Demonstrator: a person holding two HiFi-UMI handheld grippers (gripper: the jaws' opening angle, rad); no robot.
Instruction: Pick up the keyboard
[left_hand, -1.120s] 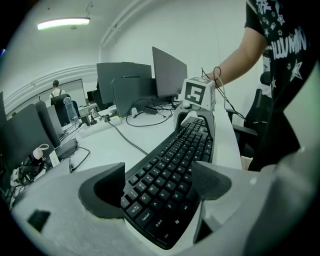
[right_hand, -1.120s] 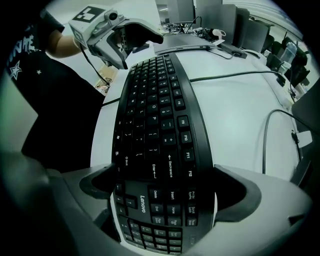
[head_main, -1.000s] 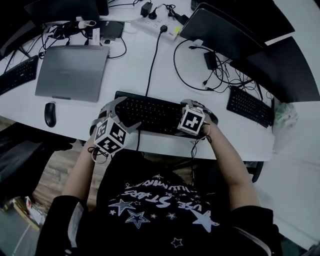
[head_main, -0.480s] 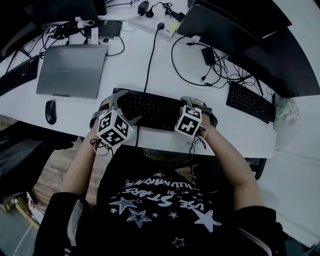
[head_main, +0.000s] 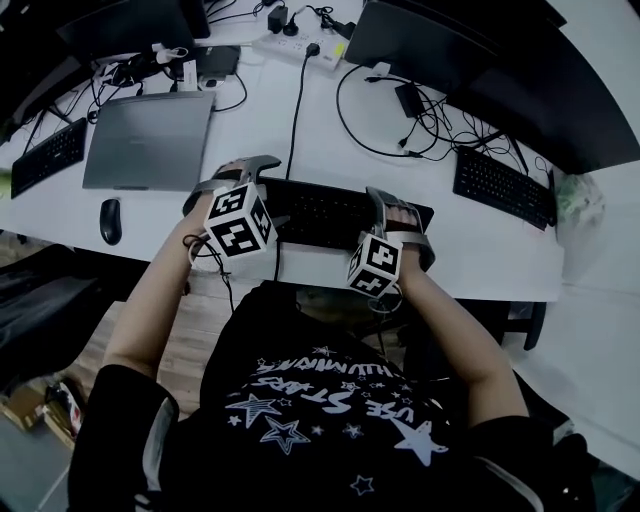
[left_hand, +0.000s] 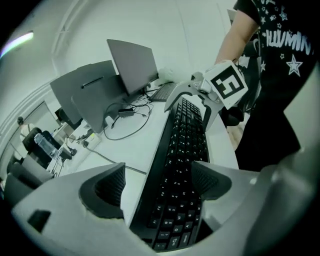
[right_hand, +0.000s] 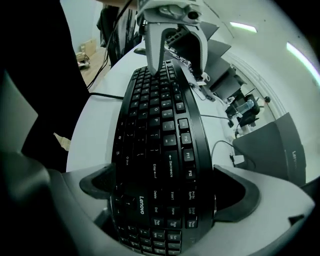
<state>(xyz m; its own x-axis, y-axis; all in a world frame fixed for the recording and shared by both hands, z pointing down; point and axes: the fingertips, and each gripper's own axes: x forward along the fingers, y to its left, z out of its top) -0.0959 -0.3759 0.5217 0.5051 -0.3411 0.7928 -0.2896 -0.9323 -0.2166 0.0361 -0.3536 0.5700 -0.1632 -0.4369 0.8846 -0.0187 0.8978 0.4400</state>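
Straddling both short ends of the black rectangular keyboard (head_main: 315, 210) at the white desk's (head_main: 250, 130) near edge. Right gripper (right_hand: 165, 192) looks clamped across its width, left gripper (left_hand: 157, 182) gapes, rear pad clear. Long axis runs gripper to gripper.

A closed grey laptop (head_main: 148, 140) lies on the white bench (head_main: 480, 250), with a black mouse (head_main: 110, 220) near its front edge. A white power strip (head_main: 305, 47) sits at the far side, and a black cable (head_main: 297, 110) runs forward from it. Dark monitors (head_main: 440, 50) stand behind. A small black keyboard (head_main: 503, 187) rests at the right.
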